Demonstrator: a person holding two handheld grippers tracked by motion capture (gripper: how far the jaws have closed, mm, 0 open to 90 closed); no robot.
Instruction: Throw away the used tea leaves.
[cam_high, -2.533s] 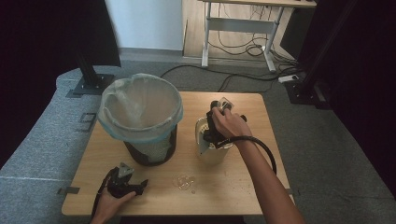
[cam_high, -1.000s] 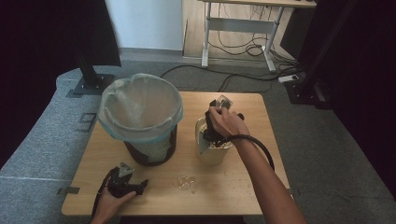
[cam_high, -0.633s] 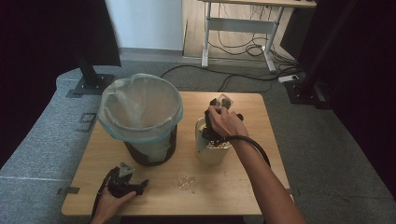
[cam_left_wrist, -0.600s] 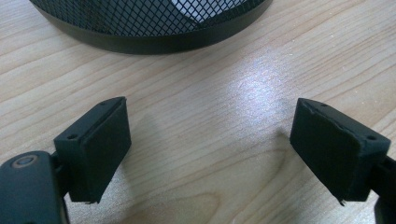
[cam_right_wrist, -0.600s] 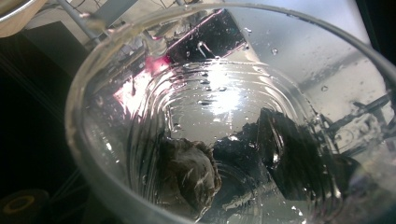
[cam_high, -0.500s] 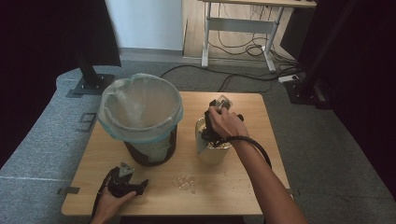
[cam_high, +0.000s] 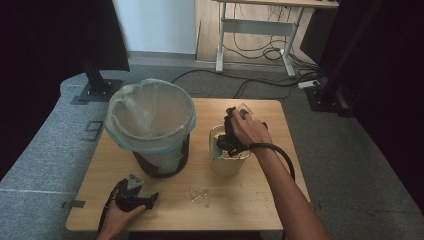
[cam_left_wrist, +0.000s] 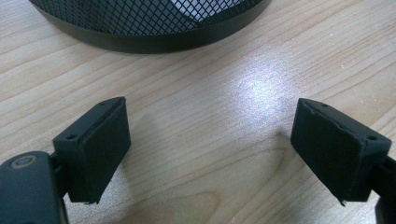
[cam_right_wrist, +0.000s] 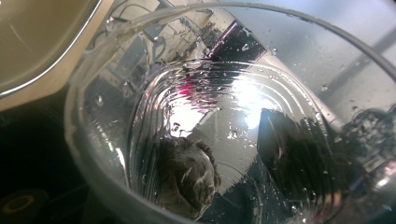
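Two hand-held grippers at work on a pale wooden table (cam_high: 250, 200).

Item 1: right gripper (cam_high: 231, 131), held over a cream, open-topped container (cam_high: 226, 161) that stands just right of the bin. Its own view looks into a clear, wet glass cup (cam_right_wrist: 224, 116), tipped with the mouth toward the camera; a dark, round lump (cam_right_wrist: 187, 172) sits inside near the base. One black jaw shows through the cup wall at the right, so the gripper seems clamped on the cup's rim, though the glass distorts the view and the grip itself is not plain. In the high view the cup appears as a small clear shape (cam_high: 244, 108) at the far end of the hand.

Item 2: left gripper (cam_high: 134, 196), low on the near left of the table, jaws wide apart and holding nothing; its own view shows bare wood and the black mesh base of the bin.

Item 3: black mesh waste bin with a pale blue-rimmed plastic liner (cam_high: 150, 125), upright, left of the container.

Item 4: small crumpled clear wrapper (cam_high: 196, 194), lying on the table between the two hands.

Step in hand, as judged: emptying the cup into the cream container. Next move likely calls for more tilt until the lump drops, with the mouth kept over the opening.
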